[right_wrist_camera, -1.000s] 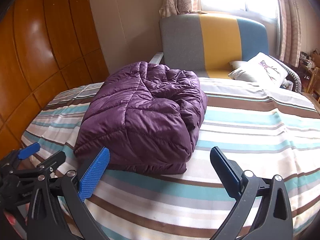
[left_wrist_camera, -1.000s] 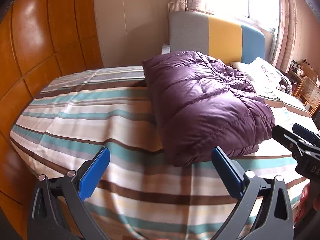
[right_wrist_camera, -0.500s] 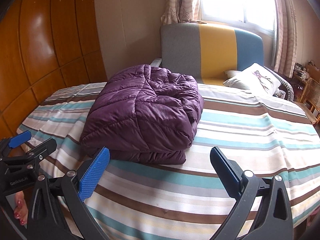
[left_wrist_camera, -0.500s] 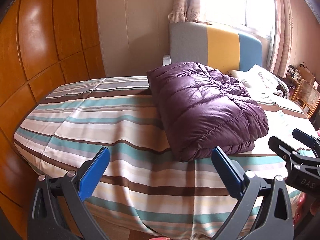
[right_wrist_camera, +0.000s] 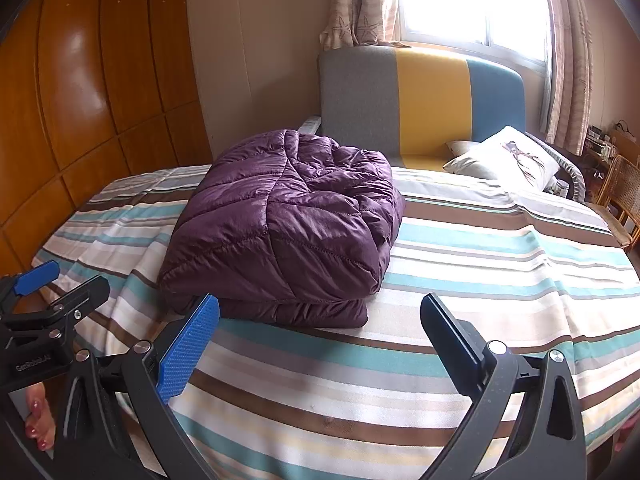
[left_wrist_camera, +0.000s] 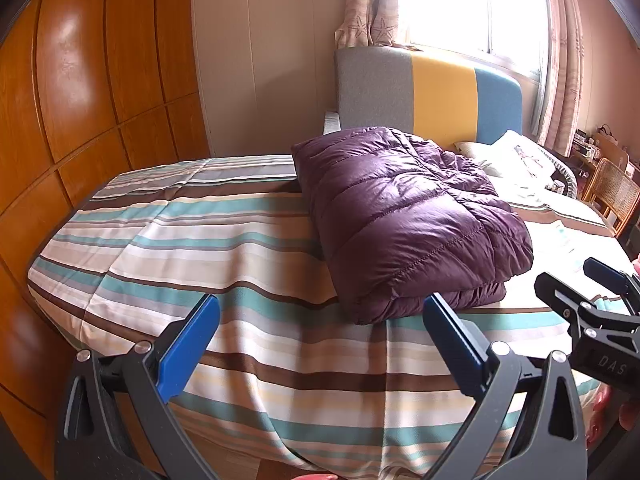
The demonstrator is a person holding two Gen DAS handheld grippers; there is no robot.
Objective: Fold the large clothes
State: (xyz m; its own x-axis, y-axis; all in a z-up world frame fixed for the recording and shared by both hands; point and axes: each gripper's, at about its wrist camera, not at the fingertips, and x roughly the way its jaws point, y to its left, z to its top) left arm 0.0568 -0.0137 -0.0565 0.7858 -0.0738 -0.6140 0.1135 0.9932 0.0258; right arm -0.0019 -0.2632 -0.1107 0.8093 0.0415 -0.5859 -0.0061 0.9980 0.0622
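Observation:
A purple quilted down jacket (left_wrist_camera: 404, 216) (right_wrist_camera: 288, 224) lies folded into a thick bundle on the striped bed cover (left_wrist_camera: 200, 236) (right_wrist_camera: 500, 264). My left gripper (left_wrist_camera: 320, 344) is held open over the bed's near edge, short of the jacket's front left corner, with nothing between its blue pads. My right gripper (right_wrist_camera: 318, 340) also stands open and empty, just in front of the jacket's near edge. Each gripper shows in the other's view: the right gripper (left_wrist_camera: 588, 292) at the right border, the left gripper (right_wrist_camera: 60, 284) at the left border.
A grey, yellow and blue headboard (right_wrist_camera: 420, 100) stands behind the bed, with a white pillow (right_wrist_camera: 504, 160) at its right. Wooden wardrobe panels (left_wrist_camera: 80, 100) line the left side. A wicker chair (left_wrist_camera: 612, 196) stands at the far right under the curtained window (right_wrist_camera: 472, 0).
Both grippers have drawn back and risen away from the jacket, so more of the bed shows. The jacket stays folded in place. Both remain open.

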